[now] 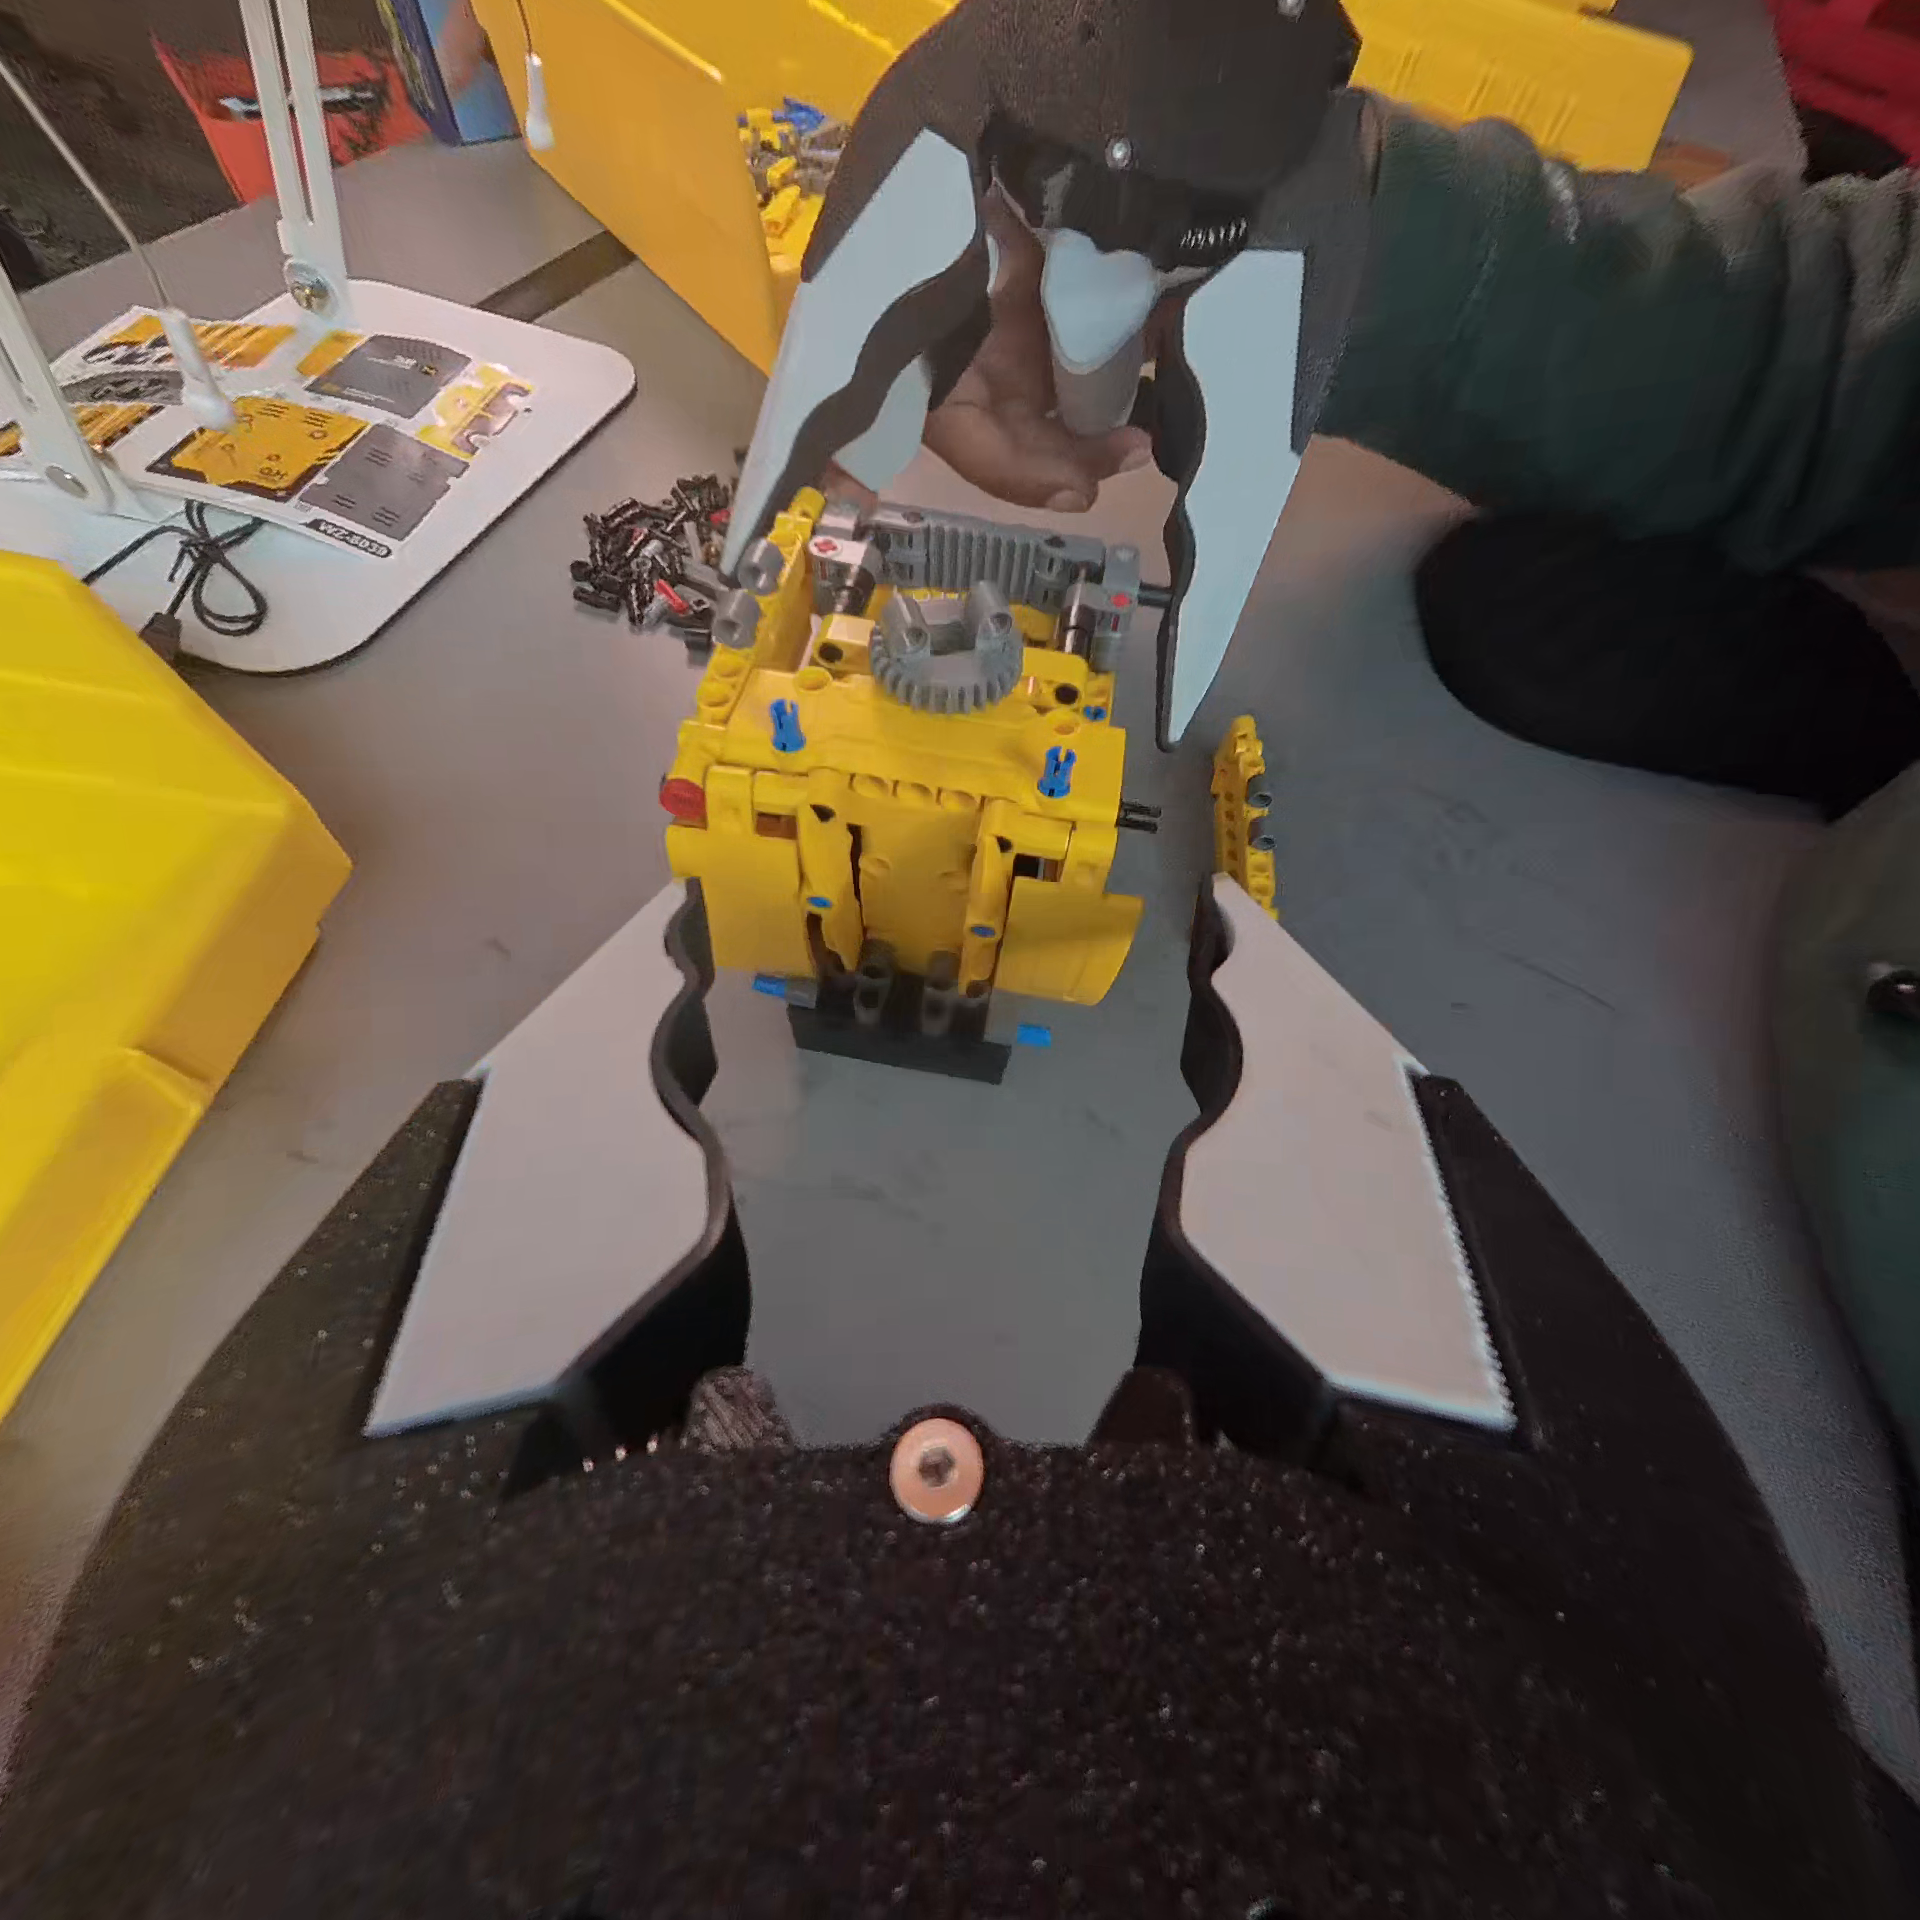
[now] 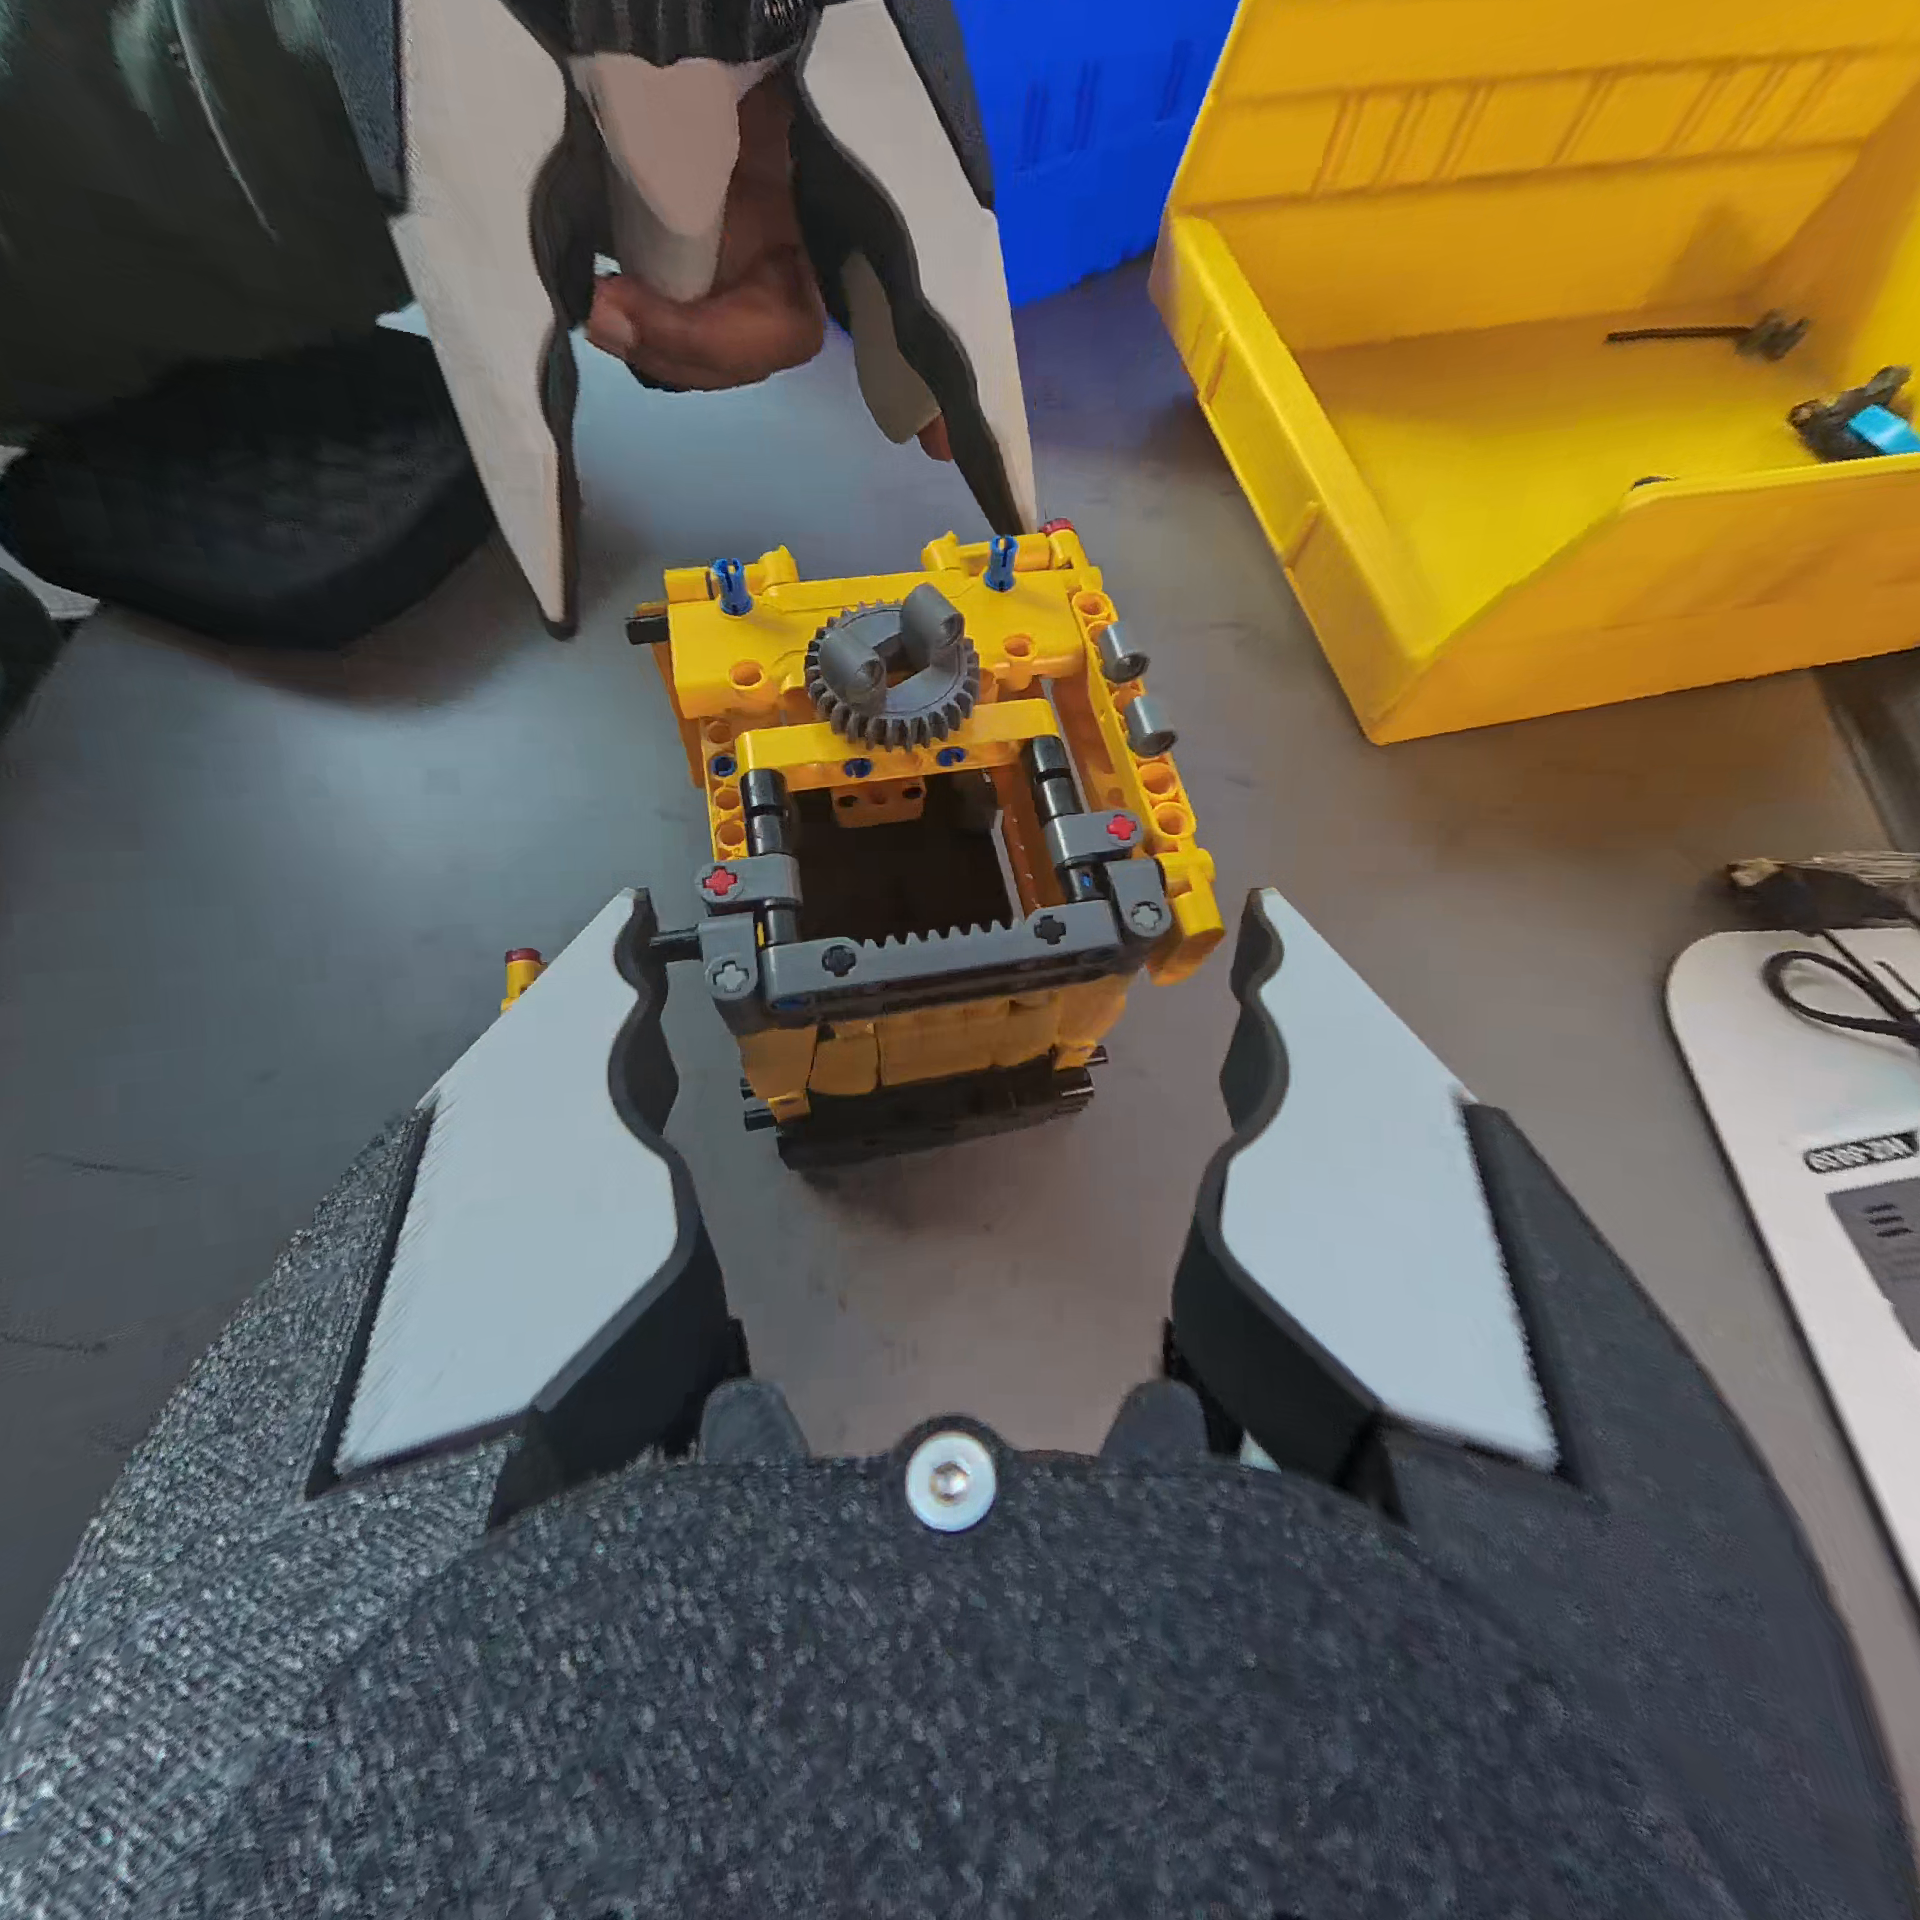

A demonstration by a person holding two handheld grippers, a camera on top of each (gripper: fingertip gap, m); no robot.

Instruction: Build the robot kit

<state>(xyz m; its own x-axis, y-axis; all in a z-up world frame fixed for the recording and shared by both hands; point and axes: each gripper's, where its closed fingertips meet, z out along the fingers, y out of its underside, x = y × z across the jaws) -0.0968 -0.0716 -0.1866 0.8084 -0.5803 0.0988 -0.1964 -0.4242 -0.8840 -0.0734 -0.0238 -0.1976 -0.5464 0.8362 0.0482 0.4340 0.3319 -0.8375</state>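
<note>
Both the left gripper (image 1: 940,914) and right gripper (image 2: 940,925) stand apart, empty, flanking at 6 and 12 o'clock the stiff, light-looking yellow brick assembly (image 1: 904,831) on the tabletop (image 1: 468,831), likely best held by its solid side walls, not the gear (image 2: 891,691).

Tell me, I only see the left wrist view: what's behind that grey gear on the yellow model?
Observer: A square hollow opens into the model, edged by a grey toothed bar.
Operator: What's in the yellow bin on my left?
Observer: Little: a black rod and a small black-and-blue part.
Operator: Anything behind the left gripper?
Observer: A blue crate.
</note>
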